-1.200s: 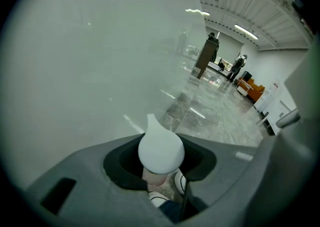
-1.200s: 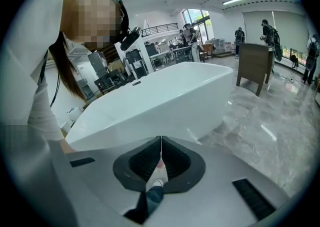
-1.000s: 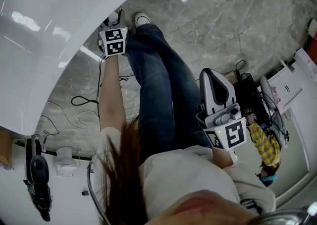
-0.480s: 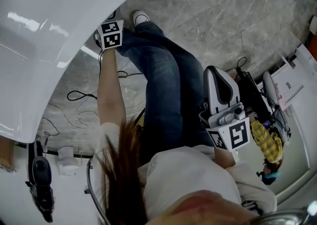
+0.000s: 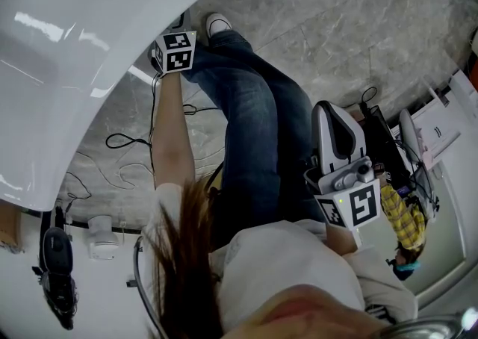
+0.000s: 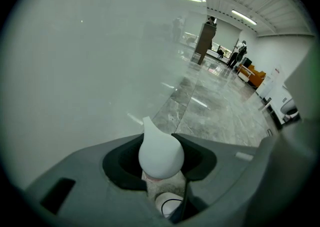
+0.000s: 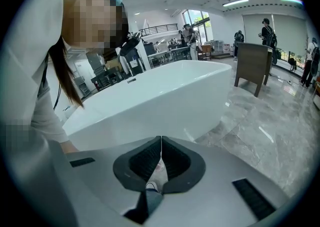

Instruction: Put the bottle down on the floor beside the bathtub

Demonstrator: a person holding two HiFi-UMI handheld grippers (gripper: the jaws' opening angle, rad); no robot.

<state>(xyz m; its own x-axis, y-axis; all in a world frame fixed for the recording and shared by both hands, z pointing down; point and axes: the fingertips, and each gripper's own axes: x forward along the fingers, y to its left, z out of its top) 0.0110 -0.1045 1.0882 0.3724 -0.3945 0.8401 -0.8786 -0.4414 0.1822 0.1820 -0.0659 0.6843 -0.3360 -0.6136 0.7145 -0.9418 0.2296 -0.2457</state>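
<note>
No words, numbers or brand names can be read anywhere. One marker cube (image 5: 178, 50) and the other cube (image 5: 357, 207) bear only black-and-white square patterns, not letters or digits.

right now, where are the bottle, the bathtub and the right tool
bottle (image 6: 161, 155): left gripper view, on its rounded white top.
bathtub (image 7: 165, 105): right gripper view, on its white outer wall.
right tool (image 7: 161, 146): right gripper view, on the seam where its two jaws meet.
</note>
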